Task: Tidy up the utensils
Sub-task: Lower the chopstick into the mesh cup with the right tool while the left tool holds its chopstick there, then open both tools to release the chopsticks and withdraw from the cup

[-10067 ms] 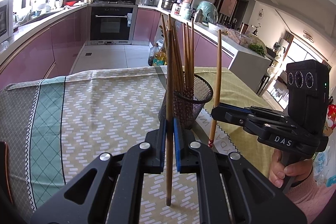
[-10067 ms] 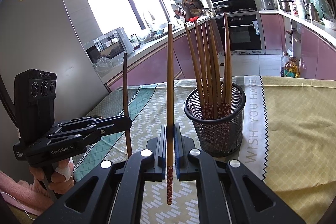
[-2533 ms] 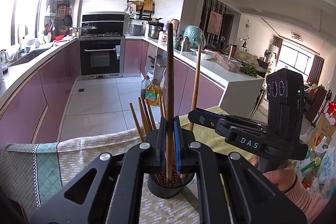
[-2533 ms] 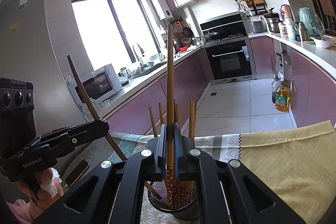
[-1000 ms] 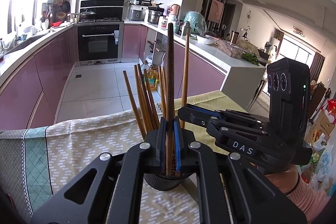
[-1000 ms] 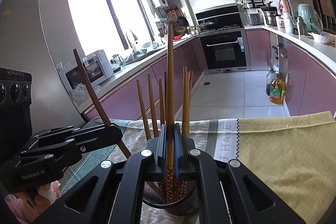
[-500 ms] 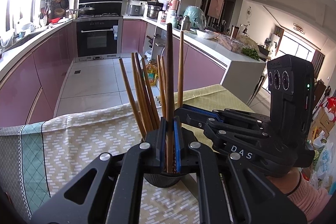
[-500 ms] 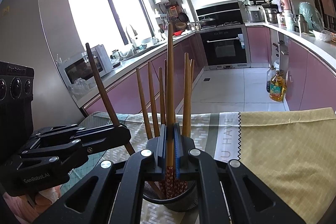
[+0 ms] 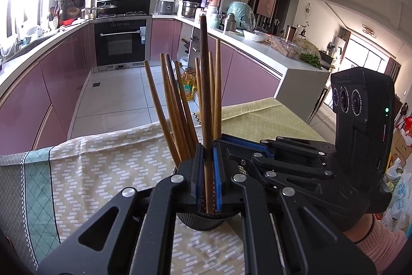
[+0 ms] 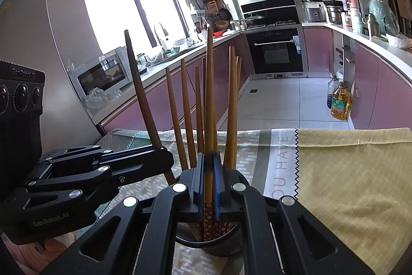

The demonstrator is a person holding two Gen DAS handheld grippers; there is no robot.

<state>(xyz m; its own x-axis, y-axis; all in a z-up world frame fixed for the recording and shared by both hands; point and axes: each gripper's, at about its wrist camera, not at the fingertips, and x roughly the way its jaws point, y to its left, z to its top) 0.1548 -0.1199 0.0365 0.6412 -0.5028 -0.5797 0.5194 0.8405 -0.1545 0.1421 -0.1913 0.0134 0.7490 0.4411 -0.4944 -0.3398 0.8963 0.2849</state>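
Legible text, by carrier:

- Black plastic handheld left gripper (image 10: 164,159): "GenRobot.AI" in pale letters on its lower body; "GenRobot", partly legible, along the top edge of its black camera housing (image 10: 20,94).
- Patterned fabric tablecloth (image 10: 347,172), grey-white band beside the zigzag seam: capitals "OU HAVE", running sideways, the start covered.
- Yellow cooking-oil bottle (image 10: 340,101) on the floor: label print too small to read.

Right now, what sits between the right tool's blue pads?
One light wooden chopstick, clamped upright by the right tool, its patterned end down in the mesh holder. The right wrist view shows it.
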